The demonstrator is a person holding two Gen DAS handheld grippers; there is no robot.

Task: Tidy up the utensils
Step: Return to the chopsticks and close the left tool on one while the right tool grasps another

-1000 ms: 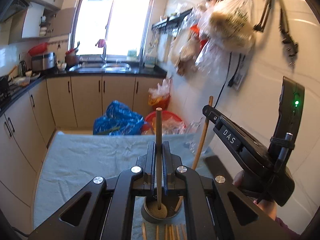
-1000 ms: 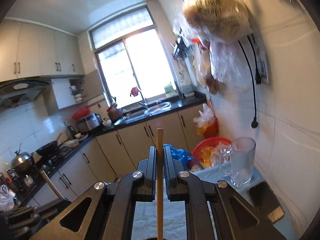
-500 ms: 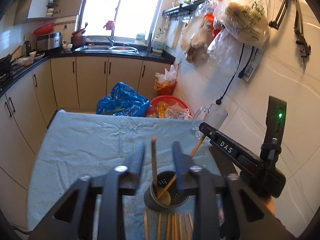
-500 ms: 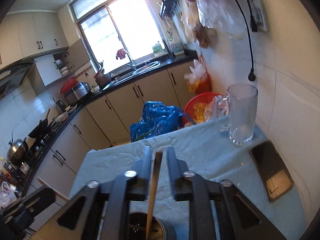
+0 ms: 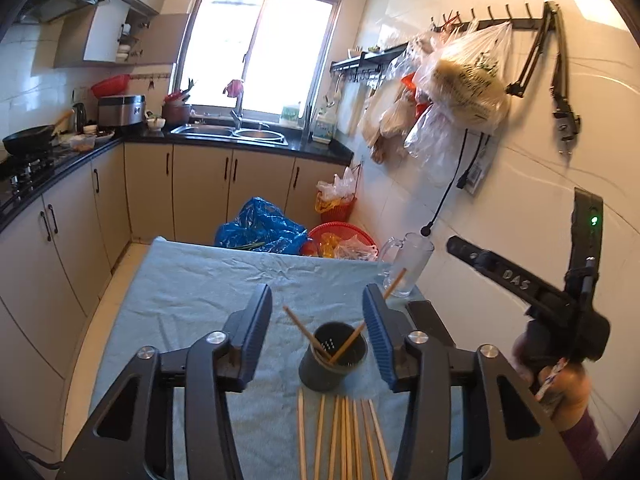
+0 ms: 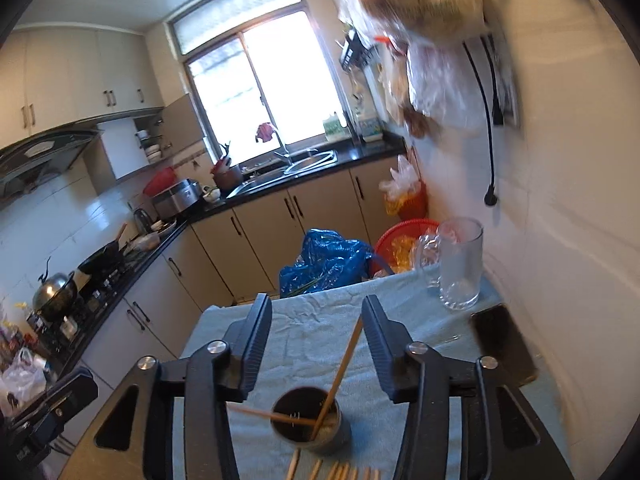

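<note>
Chopsticks [image 5: 344,436], slim pale wooden rods, lie in a loose fan on the tabletop [image 5: 192,280] at the bottom centre of the left wrist view, their tips just short of a dark cylindrical holder [image 5: 333,364]. Two more chopsticks stand tilted inside that holder, crossing each other; one leans toward the left of the frame, the other toward the right. The holder is matte grey with small perforations visible on its inner wall. A crumpled light blue cloth [image 5: 224,288] covers the tabletop.

In the left wrist view the left gripper [image 5: 317,336] shows wide-apart jaws with ribbed blue pads, empty, framing the holder. At the right of the same frame, a clear glass mug [image 5: 408,264] with a handle stands at the tabletop's far right corner, and a flat black phone [image 5: 430,320] lies just in front of it. Farther right, the right gripper [image 5: 492,270] appears as a black angular body with a green light, held by a hand [image 5: 560,384].

In the right wrist view the right gripper [image 6: 317,344] also has its jaws spread and holds nothing; the holder [image 6: 310,426] sits below them at lower centre with two chopsticks [image 6: 340,376] leaning in it. The glass mug [image 6: 458,264] stands at the right.
</note>
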